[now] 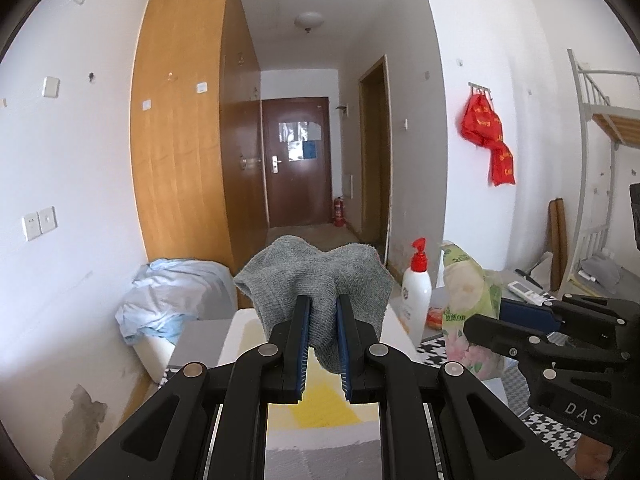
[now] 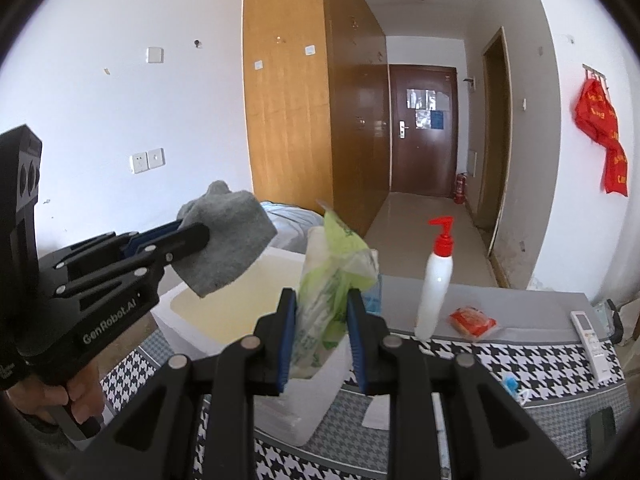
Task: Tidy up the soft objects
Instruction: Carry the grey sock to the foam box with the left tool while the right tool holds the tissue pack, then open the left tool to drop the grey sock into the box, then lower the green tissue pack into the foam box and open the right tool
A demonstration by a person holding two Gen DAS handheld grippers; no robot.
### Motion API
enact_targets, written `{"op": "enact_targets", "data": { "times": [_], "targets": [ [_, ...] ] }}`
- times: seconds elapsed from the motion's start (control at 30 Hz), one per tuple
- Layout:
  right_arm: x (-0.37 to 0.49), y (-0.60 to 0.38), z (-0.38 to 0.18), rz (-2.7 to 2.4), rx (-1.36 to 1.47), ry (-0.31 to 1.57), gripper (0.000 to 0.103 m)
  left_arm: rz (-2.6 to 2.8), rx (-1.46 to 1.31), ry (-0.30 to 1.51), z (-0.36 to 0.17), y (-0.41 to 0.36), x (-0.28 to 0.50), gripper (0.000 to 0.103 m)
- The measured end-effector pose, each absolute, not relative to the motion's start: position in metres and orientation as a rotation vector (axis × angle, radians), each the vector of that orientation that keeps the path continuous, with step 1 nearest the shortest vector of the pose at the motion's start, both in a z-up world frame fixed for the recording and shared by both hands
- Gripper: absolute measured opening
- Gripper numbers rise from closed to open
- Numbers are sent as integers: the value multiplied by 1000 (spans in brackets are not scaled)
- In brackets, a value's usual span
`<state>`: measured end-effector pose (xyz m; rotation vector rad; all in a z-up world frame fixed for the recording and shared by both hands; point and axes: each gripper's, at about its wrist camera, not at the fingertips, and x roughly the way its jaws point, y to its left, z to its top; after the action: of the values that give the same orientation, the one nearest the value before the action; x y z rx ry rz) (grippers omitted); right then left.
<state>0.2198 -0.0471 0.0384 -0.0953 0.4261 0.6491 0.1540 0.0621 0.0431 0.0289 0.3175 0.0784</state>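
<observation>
Cloth, grey and knitted (image 1: 316,292), was clamped between the blue pads of my left hand-held gripper (image 1: 323,304), held up in the air above the white foam box (image 2: 224,300) whose yellowish inside lay open below it. My right hand-held gripper (image 2: 322,300) was closed on a green plastic bag of soft stuff (image 2: 332,276) (its print was too blurred for me to read), and that bag hung just over the near right corner of the same box. The box sat on the table (image 2: 500,360), which wore a black-and-white houndstooth cover. Farther right on the table stood a white pump bottle with a red top (image 2: 436,280), upright, with a small orange packet (image 2: 472,322) lying just beside its base and a white remote control (image 2: 592,340) well apart near the right edge.
</observation>
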Motion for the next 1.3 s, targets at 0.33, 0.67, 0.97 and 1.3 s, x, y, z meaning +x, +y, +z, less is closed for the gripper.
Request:
{"op": "enact_targets", "data": {
  "times": [0.33, 0.67, 0.97, 1.3],
  "targets": [
    [219, -32, 37, 669, -105, 432, 29, 98, 25, 336, 37, 75, 155, 14],
    [224, -31, 34, 655, -105, 441, 29, 95, 4, 392, 27, 87, 172, 16],
    [224, -28, 33, 630, -105, 448, 29, 124, -23, 370, 23, 100, 170, 92],
    [224, -21, 35, 623, -112, 445, 29, 161, -23, 335, 32, 111, 154, 102]
  ]
}}
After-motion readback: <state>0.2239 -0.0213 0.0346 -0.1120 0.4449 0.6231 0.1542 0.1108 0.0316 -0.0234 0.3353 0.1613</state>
